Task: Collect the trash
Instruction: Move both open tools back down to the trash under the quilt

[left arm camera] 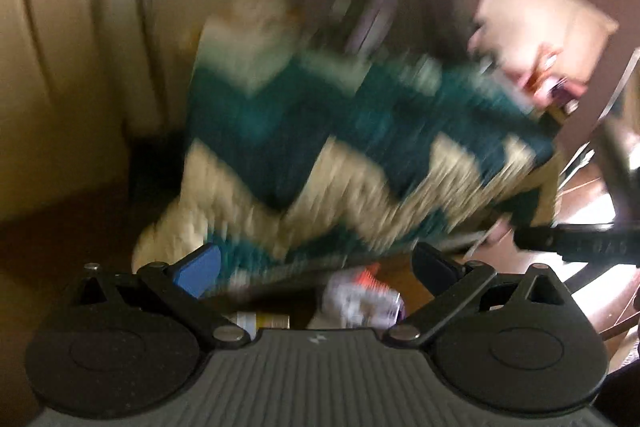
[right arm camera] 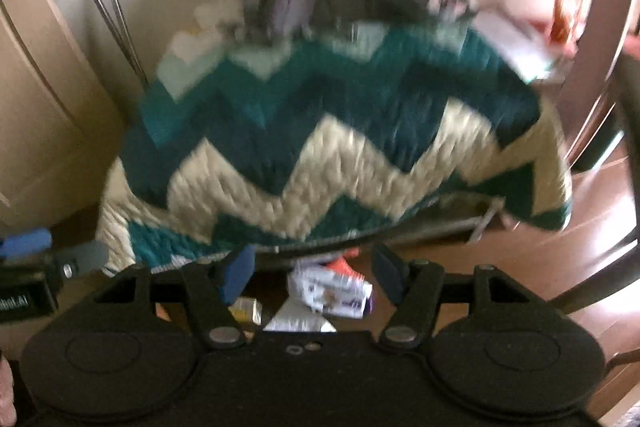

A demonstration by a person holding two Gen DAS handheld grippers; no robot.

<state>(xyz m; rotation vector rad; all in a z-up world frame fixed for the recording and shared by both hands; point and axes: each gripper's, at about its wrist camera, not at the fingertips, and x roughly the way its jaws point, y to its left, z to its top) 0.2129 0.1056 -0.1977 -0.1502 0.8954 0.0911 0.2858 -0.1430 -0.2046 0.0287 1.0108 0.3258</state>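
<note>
Left wrist view, heavily blurred. Left gripper (left arm camera: 316, 269) stood spread wide, nothing between its two fingers. One crumpled white wrapper (left arm camera: 362, 301) with orange and purple print lay on the brown floor (left arm camera: 72, 219), just beyond and between the fingertips, slightly toward the dark finger. Its long axis could not be read through the blur. One small yellowish box (left arm camera: 262, 321) sat close under the blue finger. One teal-and-cream zigzag blanket (left arm camera: 360, 147) filled the space ahead.

Right wrist view. Right gripper (right arm camera: 314, 275) was partly spread, holding nothing. The same wrapper (right arm camera: 332, 291) lay between the fingertips, long axis running roughly across from finger to finger. The box (right arm camera: 246, 309) lay beside the blue finger. The blanket (right arm camera: 340, 147) hung ahead, above.
</note>
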